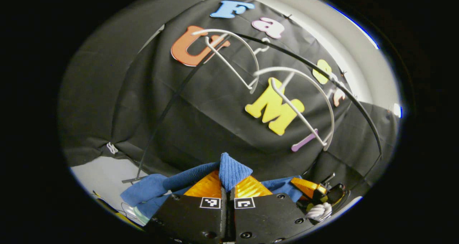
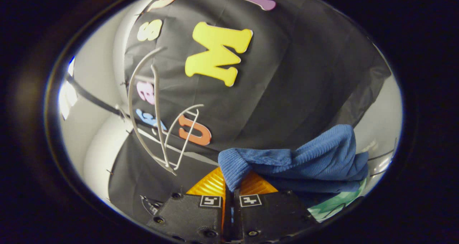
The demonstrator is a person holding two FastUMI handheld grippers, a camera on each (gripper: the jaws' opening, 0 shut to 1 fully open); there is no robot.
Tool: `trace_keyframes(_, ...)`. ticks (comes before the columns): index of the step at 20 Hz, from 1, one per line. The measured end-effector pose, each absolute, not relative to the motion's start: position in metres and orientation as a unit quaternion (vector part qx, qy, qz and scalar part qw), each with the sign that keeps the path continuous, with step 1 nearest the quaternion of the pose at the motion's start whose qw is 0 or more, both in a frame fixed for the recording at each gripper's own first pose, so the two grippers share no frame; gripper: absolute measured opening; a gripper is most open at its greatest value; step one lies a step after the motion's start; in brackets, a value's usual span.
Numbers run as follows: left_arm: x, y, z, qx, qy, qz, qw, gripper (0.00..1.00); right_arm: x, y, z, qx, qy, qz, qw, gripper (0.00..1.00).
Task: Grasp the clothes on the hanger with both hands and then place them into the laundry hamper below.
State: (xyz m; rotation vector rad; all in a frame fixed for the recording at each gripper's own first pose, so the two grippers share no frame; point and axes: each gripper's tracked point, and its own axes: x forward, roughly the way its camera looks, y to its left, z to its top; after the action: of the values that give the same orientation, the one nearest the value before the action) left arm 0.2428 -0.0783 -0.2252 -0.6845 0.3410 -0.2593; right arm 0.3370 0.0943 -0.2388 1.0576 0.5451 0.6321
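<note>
Clothes: blue ribbed knit garment [image 1: 231, 170], bearing no legible writing.
Left tongs [image 1: 227, 186]: pinched on a garment fold.
Right tongs [image 2: 229, 186]: clamped on its cuff.
Hangers [image 1: 229, 54]: bare.

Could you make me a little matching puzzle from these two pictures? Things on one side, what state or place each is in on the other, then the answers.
Things:
1. blue garment
2. white hangers
3. left tool
4. black rail

States:
A. carries the hangers in front of the cloth wall
B. bare, nothing draped on them
C. stretched between both tools
D. shut on a fold of knit fabric

Pairs: 1-C, 2-B, 3-D, 4-A. The right tool also pinches the garment.
</note>
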Motion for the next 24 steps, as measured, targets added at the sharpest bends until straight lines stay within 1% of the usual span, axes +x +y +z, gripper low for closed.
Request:
trace_keyframes(1, 0.239, -0.085, -0.231, -0.325, 0.171, -0.132, 0.921, 0.05, 0.331, 0.101, -0.243, 0.475, 0.258, 0.294, 0.788, 0.06)
trace_keyframes(3, 0.235, -0.103, -0.238, -0.317, 0.184, -0.147, 0.919, 0.05, 0.323, 0.116, -0.252, 0.45, 0.273, 0.301, 0.796, 0.06)
trace_keyframes(4, 0.232, -0.109, -0.243, -0.313, 0.191, -0.153, 0.918, 0.0, 0.319, 0.122, -0.259, 0.439, 0.282, 0.301, 0.798, 0.06)
trace_keyframes(7, 0.219, -0.123, -0.27, -0.293, 0.219, -0.156, 0.917, 0.0, 0.31, 0.141, -0.283, 0.395, 0.313, 0.299, 0.81, 0.06)
trace_keyframes(8, 0.214, -0.124, -0.282, -0.286, 0.231, -0.154, 0.917, 0.05, 0.306, 0.146, -0.293, 0.377, 0.325, 0.299, 0.814, 0.06)
trace_keyframes(9, 0.21, -0.126, -0.293, -0.28, 0.243, -0.15, 0.916, 0.05, 0.301, 0.151, -0.302, 0.359, 0.338, 0.297, 0.818, 0.06)
trace_keyframes(10, 0.206, -0.127, -0.304, -0.279, 0.253, -0.145, 0.915, 0.0, 0.295, 0.156, -0.315, 0.34, 0.353, 0.295, 0.82, 0.06)
trace_keyframes(11, 0.201, -0.127, -0.316, -0.278, 0.266, -0.139, 0.912, 0.0, 0.289, 0.159, -0.326, 0.321, 0.367, 0.293, 0.822, 0.06)
trace_keyframes(14, 0.187, -0.125, -0.351, -0.268, 0.302, -0.121, 0.907, 0.0, 0.269, 0.168, -0.371, 0.274, 0.414, 0.281, 0.821, 0.06)
trace_keyframes(15, 0.184, -0.127, -0.364, -0.265, 0.311, -0.118, 0.905, 0.05, 0.265, 0.171, -0.384, 0.261, 0.426, 0.279, 0.82, 0.06)
trace_keyframes(17, 0.177, -0.131, -0.387, -0.256, 0.334, -0.11, 0.9, 0.05, 0.255, 0.174, -0.406, 0.236, 0.447, 0.271, 0.819, 0.06)
trace_keyframes(18, 0.174, -0.134, -0.397, -0.252, 0.345, -0.109, 0.898, 0.0, 0.25, 0.175, -0.419, 0.226, 0.458, 0.266, 0.818, 0.06)
trace_keyframes(19, 0.169, -0.135, -0.404, -0.249, 0.356, -0.106, 0.894, 0.0, 0.246, 0.177, -0.435, 0.215, 0.47, 0.26, 0.816, 0.06)
trace_keyframes(20, 0.166, -0.137, -0.414, -0.248, 0.367, -0.104, 0.891, 0.05, 0.243, 0.178, -0.448, 0.206, 0.481, 0.256, 0.813, 0.06)
trace_keyframes(21, 0.164, -0.138, -0.421, -0.246, 0.377, -0.101, 0.887, 0.05, 0.238, 0.178, -0.459, 0.196, 0.49, 0.251, 0.811, 0.06)
trace_keyframes(22, 0.163, -0.138, -0.43, -0.243, 0.387, -0.098, 0.884, 0.0, 0.24, 0.179, -0.469, 0.185, 0.497, 0.249, 0.811, 0.06)
trace_keyframes(24, 0.165, -0.139, -0.448, -0.235, 0.402, -0.092, 0.88, 0.0, 0.236, 0.177, -0.481, 0.166, 0.51, 0.243, 0.808, 0.06)
